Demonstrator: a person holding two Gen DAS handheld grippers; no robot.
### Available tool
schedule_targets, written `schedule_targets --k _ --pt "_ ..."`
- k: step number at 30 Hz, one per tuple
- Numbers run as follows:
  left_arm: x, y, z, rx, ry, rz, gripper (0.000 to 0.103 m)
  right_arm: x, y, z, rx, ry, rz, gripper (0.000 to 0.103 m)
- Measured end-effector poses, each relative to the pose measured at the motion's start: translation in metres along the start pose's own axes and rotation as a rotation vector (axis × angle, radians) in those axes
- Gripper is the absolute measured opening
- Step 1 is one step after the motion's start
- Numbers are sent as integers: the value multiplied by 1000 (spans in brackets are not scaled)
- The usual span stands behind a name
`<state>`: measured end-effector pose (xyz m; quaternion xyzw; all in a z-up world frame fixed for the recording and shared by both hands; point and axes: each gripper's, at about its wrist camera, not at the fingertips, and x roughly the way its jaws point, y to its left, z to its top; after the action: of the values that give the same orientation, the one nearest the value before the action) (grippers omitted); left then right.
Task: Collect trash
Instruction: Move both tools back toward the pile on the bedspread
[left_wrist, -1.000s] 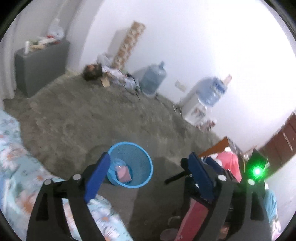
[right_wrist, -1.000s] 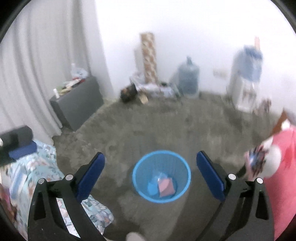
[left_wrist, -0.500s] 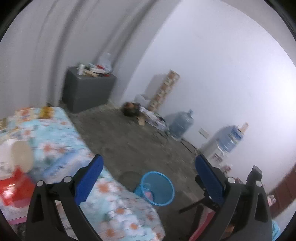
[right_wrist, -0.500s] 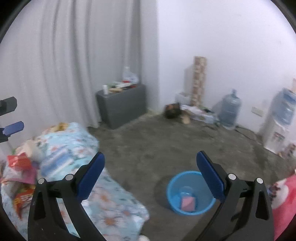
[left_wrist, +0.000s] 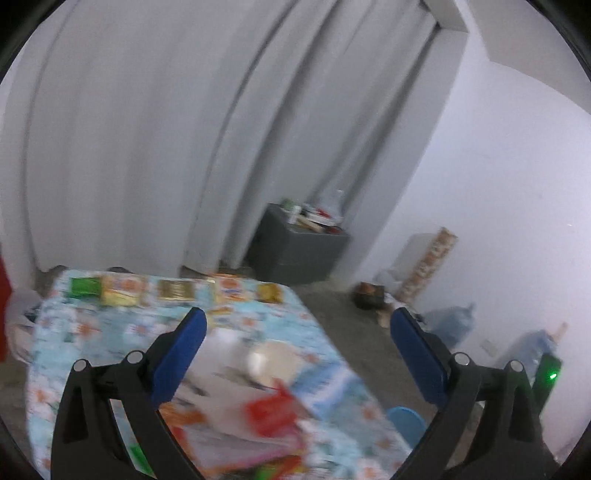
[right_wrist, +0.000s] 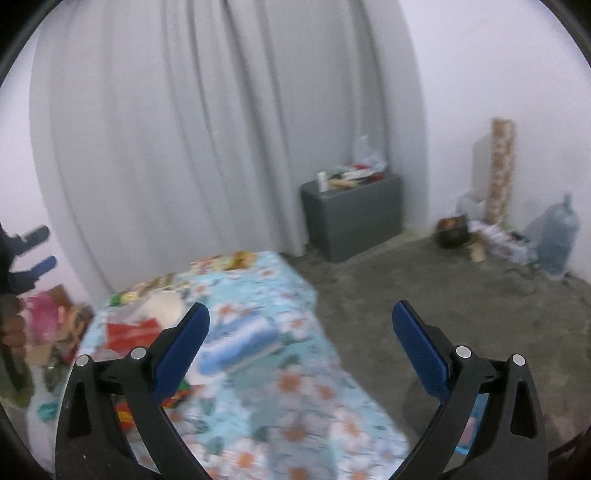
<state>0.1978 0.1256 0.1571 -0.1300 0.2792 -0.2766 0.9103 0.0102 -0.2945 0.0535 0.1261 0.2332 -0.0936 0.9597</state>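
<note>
A: Wrappers and packets lie scattered on the floral blue cloth-covered surface (left_wrist: 288, 317), seen between the blue-padded fingers of the left tool (left_wrist: 295, 350), whose fingers are spread wide with nothing in them

B: Which pieces sit closest to it?

A: A crumpled red wrapper (left_wrist: 273, 410) lies just below the midpoint of its gap, and a round cream paper cup (left_wrist: 275, 360) sits a little farther in; both are blurred. A row of small flat packets (left_wrist: 173, 290), green, yellow and gold, lines the far edge, well apart from the tips

B: And the right tool (right_wrist: 301, 350)?

A: Also spread wide and empty. In its view the red wrapper (right_wrist: 131, 332) and cream cup (right_wrist: 164, 308) lie left of its left finger, while a light blue striped pack (right_wrist: 240, 345) rests just inside that finger

B: Where is the bin?

A: The round blue plastic bin (left_wrist: 406, 424) stands on the grey floor (right_wrist: 461, 288) beside the surface's near right corner, partly hidden by the left tool's right finger
</note>
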Motion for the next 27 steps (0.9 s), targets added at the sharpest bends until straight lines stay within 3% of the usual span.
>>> schedule_targets --k 9,11,13,16,20,23,27 --pt "56 84 -8 -132 129 69 97 39 40 20 45 162 191 95" --pt "68 98 -12 -87 159 87 97 49 47 23 58 201 236 93" --pt "78 111 -16 -39 195 112 86 62 56 28 63 247 274 91" --pt "90 118 -27 60 250 125 78 88 75 32 58 319 315 88" --pt "104 117 -46 205 329 138 73 117 97 31 42 399 345 84" --pt "116 115 -55 282 393 188 71 139 105 29 51 458 354 78" --pt "134 122 -60 279 452 191 62 171 115 23 72 537 363 69"
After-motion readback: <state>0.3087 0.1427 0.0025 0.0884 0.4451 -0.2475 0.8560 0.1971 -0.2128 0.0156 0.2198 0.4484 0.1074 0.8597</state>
